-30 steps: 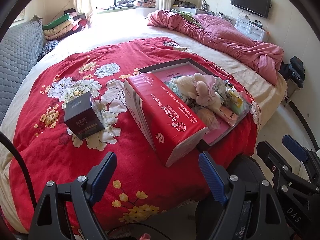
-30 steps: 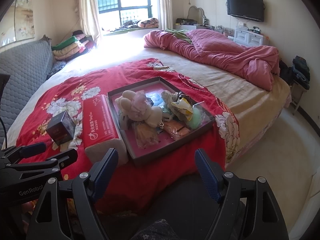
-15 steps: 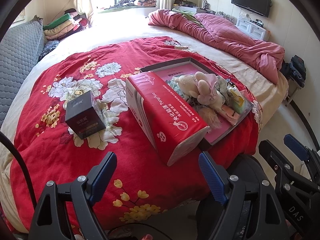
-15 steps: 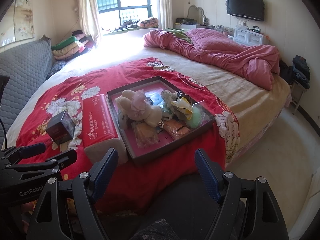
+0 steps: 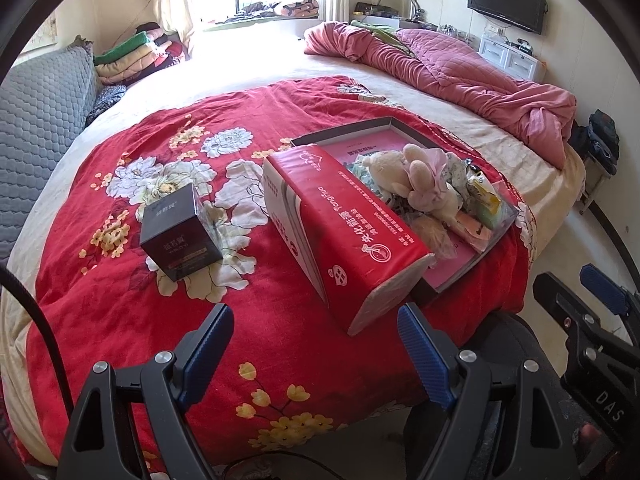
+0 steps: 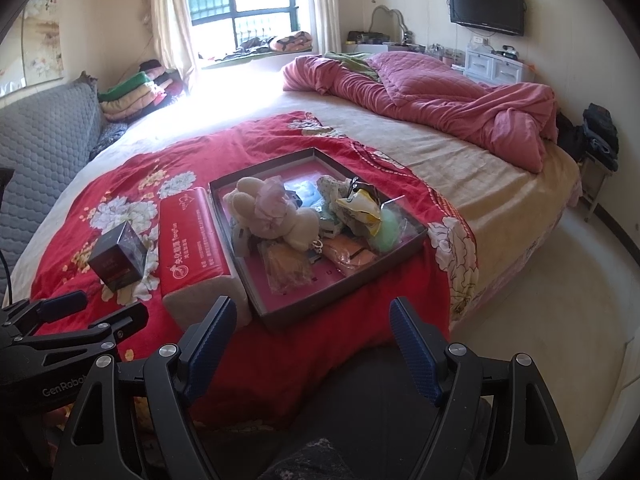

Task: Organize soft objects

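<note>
The soft objects sit heaped in a shallow dark tray (image 6: 416, 240) with a pink floor, resting on the red floral blanket (image 6: 120, 184) near the foot edge of the bed (image 6: 500, 196). On top lies a cream plush toy (image 6: 276, 216) with a pink ruffle; beside it to the right are a yellow-and-white packet (image 6: 360, 204) and a pale green pouch (image 6: 386, 228), and nearer the front a tan fuzzy piece (image 6: 284, 268) and an orange pouch (image 6: 348, 254). The heap fills the tray's middle and right; the near left part of the pink floor is bare.

Touching the tray's left wall stands a long red tissue pack (image 5: 344, 232), its near end close to the blanket's front edge. Further left, apart from the pack, a small dark box (image 5: 180, 236) stands on the blanket, with bare blanket all around it and in front of it.

The right tool (image 6: 310, 348) hovers off the bed's foot edge, facing the tray, its blue-padded jaws spread wide with nothing between them. The left tool (image 5: 316, 348) hovers in front of the tissue pack's near end, jaws likewise wide apart and empty. Each tool shows at the other's side, close by but apart.

Beyond the blanket the bed is bare beige sheet up to a crumpled pink quilt (image 6: 440, 96) at the far right. Right of the bed the pale floor (image 6: 560, 300) is open.
</note>
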A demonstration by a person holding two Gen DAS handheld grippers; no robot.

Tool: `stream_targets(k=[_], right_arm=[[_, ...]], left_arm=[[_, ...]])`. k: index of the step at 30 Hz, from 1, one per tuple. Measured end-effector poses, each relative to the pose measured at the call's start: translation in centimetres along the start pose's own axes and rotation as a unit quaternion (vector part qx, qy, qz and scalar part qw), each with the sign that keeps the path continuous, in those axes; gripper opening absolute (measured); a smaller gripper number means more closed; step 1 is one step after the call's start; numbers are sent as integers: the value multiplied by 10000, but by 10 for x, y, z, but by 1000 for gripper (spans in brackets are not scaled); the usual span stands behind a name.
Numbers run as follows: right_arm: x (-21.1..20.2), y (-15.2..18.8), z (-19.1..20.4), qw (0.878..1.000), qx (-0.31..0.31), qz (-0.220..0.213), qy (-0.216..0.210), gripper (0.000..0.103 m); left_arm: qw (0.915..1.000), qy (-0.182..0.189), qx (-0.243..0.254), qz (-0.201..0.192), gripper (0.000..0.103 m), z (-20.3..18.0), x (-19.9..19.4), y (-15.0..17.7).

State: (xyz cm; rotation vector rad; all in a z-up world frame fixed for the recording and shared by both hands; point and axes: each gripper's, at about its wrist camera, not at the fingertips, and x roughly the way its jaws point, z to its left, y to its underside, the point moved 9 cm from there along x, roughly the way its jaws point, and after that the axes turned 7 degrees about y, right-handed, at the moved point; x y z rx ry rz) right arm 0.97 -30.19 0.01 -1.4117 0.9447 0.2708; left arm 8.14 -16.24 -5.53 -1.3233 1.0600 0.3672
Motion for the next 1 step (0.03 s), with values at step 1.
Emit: stream_targets(k=[1], right_arm=[[1,-5,-1,9999,-38,-86,72,80]], left_arm=[[10000,-7,-18,-75,83,5,-2,-1]])
